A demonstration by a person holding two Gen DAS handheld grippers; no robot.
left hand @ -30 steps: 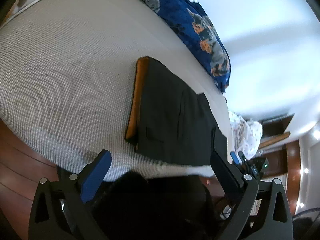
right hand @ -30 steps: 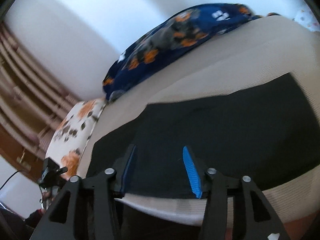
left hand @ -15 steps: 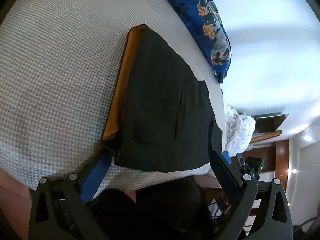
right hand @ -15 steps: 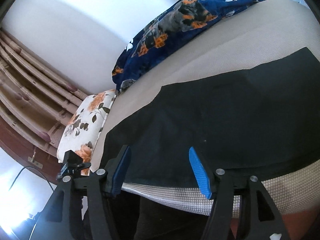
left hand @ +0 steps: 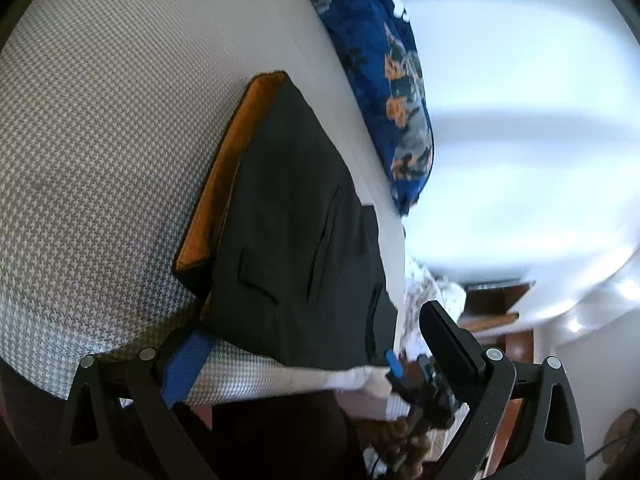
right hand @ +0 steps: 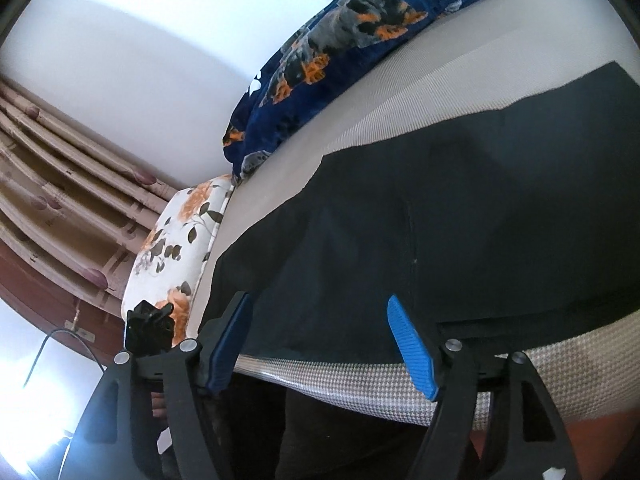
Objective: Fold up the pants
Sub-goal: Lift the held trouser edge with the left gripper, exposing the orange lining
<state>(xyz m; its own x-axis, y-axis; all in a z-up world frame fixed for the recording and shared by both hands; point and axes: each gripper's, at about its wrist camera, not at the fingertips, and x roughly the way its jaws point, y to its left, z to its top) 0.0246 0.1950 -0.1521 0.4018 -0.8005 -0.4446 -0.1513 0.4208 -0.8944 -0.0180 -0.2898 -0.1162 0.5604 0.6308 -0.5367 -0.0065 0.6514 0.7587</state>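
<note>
- One pair of black pants point(left hand: 296, 232) is lying flat on the bed point(left hand: 100, 128), near its front edge, with the orange waistband lining point(left hand: 224, 184) showing along one side.
- I read this as the lining-up step: both tools sit low at the bed's near edge and no cloth is held.
- Left hand-held gripper point(left hand: 316, 344): jaws spread wide, nothing in them. The blue pad point(left hand: 188, 364) sits just beside the waistband corner, and the black finger point(left hand: 448, 340) is out past the other side of the pants.
- Right hand-held gripper point(right hand: 320, 340): its jaws are opening right now, and the near hem lies in front of the gap, not pinched. The pads point(right hand: 412, 344) don't look to be pressing on any cloth.
- Next move, my guess: push each one forward until a pad gets under the near edge, clamp, then lift both ends together and carry them over. The fabric's limp, so uneven lifting would skew the fold.
- Count: one pair of pants, two grippers, one blue patterned blanket point(right hand: 360, 40) along the wall side, one floral pillow point(right hand: 180, 240), one bed.
</note>
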